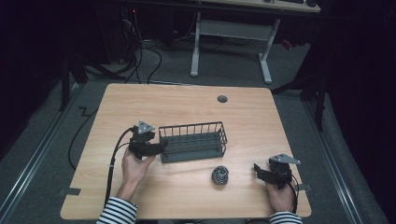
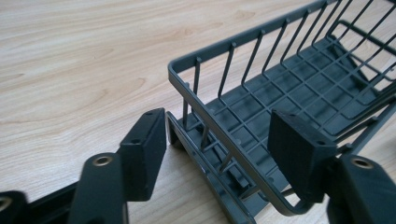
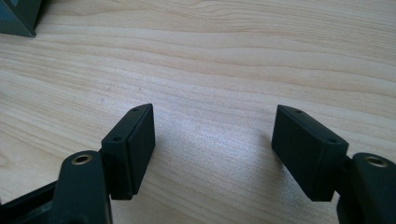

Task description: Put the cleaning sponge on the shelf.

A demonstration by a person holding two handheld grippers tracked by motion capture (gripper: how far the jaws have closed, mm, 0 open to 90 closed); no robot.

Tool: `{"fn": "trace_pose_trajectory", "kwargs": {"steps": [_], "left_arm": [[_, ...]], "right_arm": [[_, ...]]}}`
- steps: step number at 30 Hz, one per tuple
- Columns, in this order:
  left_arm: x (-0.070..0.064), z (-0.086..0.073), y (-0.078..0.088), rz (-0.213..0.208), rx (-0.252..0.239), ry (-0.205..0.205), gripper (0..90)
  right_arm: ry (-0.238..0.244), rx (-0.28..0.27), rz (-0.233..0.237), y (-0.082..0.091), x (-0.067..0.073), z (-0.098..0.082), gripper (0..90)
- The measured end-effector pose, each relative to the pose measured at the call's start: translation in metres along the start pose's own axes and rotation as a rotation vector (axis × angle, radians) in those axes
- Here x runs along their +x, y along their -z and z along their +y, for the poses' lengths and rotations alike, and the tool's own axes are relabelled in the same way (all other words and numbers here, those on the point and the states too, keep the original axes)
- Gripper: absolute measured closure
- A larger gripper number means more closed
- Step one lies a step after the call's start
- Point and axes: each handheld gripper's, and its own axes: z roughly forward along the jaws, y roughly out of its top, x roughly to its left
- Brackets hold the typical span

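So the left gripper [image 2: 217, 149] has its jaws spread wide, straddling the near left corner of the wire basket [image 2: 299, 88], one pad [image 2: 144, 149] outside the end wall and the other inside over the grid floor, nothing clamped; the right gripper [image 3: 215, 149] is spread open too, just bare wooden table [image 3: 210, 60] between the pads, sitting well off to the basket's right; a steel scrubber ball [image 1: 220, 175] lies in front of the basket's right end, between basket and right gripper.

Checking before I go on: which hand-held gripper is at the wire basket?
The left hand-held gripper: its open jaws straddle the wire basket's left-end rim. The right hand-held gripper sits open over bare table.
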Motion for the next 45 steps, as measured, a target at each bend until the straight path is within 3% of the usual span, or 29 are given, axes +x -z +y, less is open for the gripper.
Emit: {"fn": "trace_pose_trajectory", "kwargs": {"steps": [7, 11, 21, 33, 45], "left_arm": [[0.003, 0.000, 0.009, 0.003, -0.022, -0.002, 33.9], [0.006, -0.001, 0.021, -0.017, -0.043, 0.004, 33.1], [0.021, -0.017, 0.045, 0.034, -0.057, 0.008, 33.0], [0.036, -0.043, 0.053, 0.071, -0.041, 0.031, 33.2], [0.047, -0.071, 0.044, 0.126, 0.005, 0.058, 32.6]], "right_arm": [[0.000, 0.000, 0.000, 0.000, 0.000, 0.000, 30.4], [0.000, 0.000, 0.000, 0.000, 0.000, 0.000, 30.4], [0.000, 0.000, 0.000, 0.000, 0.000, 0.000, 30.4], [0.000, 0.000, 0.000, 0.000, 0.000, 0.000, 30.4], [0.001, 0.000, 0.001, 0.000, 0.000, 0.000, 30.4]]}}
